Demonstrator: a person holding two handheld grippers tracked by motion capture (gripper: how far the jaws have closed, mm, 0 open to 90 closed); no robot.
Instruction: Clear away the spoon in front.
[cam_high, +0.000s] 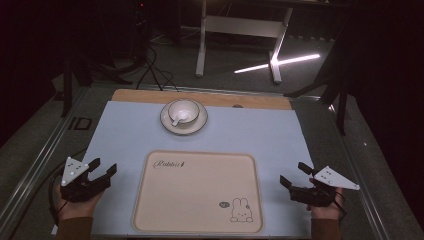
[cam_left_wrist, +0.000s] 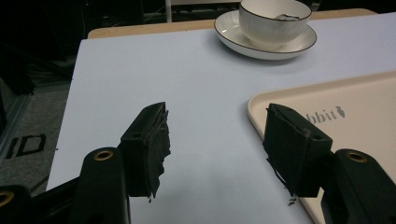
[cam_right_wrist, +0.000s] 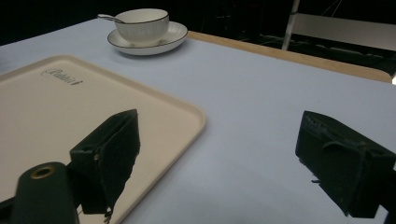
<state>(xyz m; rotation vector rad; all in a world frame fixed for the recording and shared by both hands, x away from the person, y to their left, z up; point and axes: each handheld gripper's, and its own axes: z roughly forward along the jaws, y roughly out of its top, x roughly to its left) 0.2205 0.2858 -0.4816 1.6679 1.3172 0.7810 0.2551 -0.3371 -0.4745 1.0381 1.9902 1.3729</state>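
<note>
A white cup (cam_high: 183, 111) with a spoon (cam_high: 176, 120) in it stands on a white saucer (cam_high: 195, 125) at the back middle of the pale blue mat (cam_high: 125, 130). In front of it lies a cream tray (cam_high: 197, 192) with a rabbit drawing, nothing on it. My left gripper (cam_high: 105, 168) rests open on the mat, left of the tray. My right gripper (cam_high: 294, 174) rests open to the right of the tray. The cup (cam_left_wrist: 274, 18) sits far ahead in the left gripper view, and the cup (cam_right_wrist: 141, 25) sits ahead at the left in the right gripper view.
The mat covers a wooden tabletop (cam_high: 260, 101) whose far edge shows. Beyond it are white table legs (cam_high: 201, 45), cables (cam_high: 155, 70) on the floor and a bright light strip (cam_high: 277, 63). A metal rail (cam_high: 40, 150) runs along the left side.
</note>
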